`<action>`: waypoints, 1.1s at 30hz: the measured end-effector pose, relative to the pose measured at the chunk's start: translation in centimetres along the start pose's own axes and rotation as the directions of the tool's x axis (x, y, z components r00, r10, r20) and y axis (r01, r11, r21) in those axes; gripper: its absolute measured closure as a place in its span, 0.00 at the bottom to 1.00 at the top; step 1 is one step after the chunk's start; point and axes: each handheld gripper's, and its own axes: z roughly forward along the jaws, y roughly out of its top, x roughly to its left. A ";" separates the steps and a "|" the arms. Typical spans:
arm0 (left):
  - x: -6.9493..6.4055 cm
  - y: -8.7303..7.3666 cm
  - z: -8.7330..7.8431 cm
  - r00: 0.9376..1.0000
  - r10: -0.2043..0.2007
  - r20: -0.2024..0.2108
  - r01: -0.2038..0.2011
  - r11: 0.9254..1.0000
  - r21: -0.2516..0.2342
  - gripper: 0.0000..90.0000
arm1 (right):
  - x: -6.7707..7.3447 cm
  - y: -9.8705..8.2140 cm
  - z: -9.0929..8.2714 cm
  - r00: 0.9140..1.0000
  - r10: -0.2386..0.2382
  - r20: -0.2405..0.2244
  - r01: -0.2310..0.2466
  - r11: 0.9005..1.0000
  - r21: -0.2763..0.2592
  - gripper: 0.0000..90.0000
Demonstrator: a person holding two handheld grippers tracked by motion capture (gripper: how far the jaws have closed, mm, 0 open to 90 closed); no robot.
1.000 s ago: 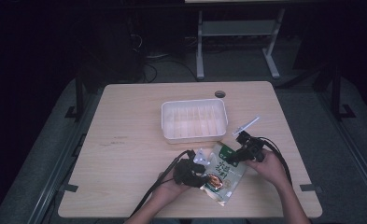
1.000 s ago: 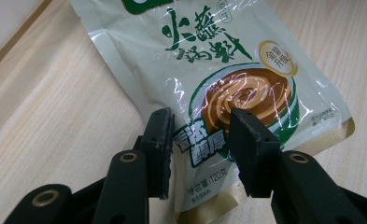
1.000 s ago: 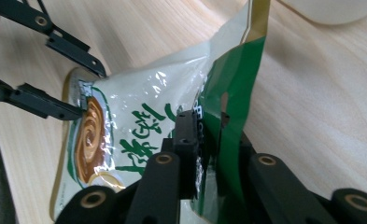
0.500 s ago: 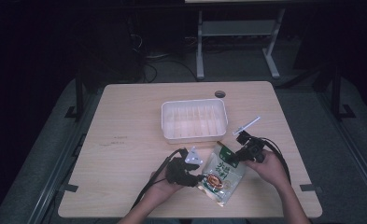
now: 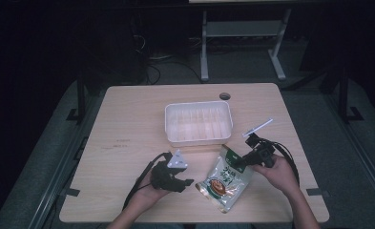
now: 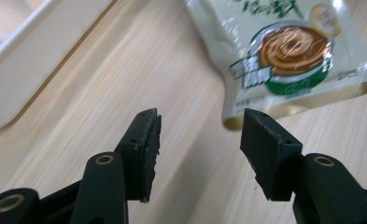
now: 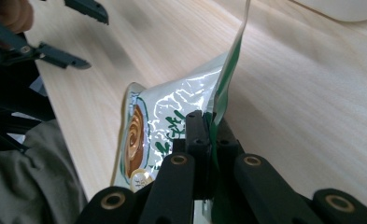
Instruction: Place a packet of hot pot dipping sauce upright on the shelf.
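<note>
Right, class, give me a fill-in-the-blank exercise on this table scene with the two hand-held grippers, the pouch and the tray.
1. The right gripper is shut on the glossy green-and-white food pouch at its ____ edge.
2. The left gripper has its jaws ____, with nothing between them.
3. The white rectangular plastic tray on the light wooden table holds ____.

Missing words: top; open; nothing

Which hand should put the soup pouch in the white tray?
Probably the right. The right gripper is already shut on the pouch, close to the tray. The left gripper is open, beside the pouch, holding nothing.
</note>
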 end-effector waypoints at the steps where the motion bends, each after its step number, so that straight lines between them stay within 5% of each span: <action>1: 0.1 -0.3 -0.2 1.000 -0.004 -0.004 0.004 1.000 0.000 0.51 | 0.2 0.0 -0.2 1.000 -0.001 -0.001 0.001 1.000 -0.002 0.99; 13: 1.3 -3.4 -2.7 0.998 -0.035 -0.051 0.035 0.999 0.007 0.48 | 3.7 1.3 -2.5 0.998 -0.057 -0.027 0.056 0.998 -0.040 0.99; 25: 2.7 -5.8 -3.8 0.993 -0.099 -0.064 0.098 0.995 -0.012 0.46 | 5.8 2.8 -3.9 0.995 -0.080 -0.066 0.074 0.993 -0.087 0.99; 33: 3.0 -6.1 -3.8 0.992 -0.104 -0.077 0.103 0.995 -0.018 0.46 | 5.4 3.6 -5.9 0.999 -0.031 -0.031 0.027 0.993 -0.119 0.99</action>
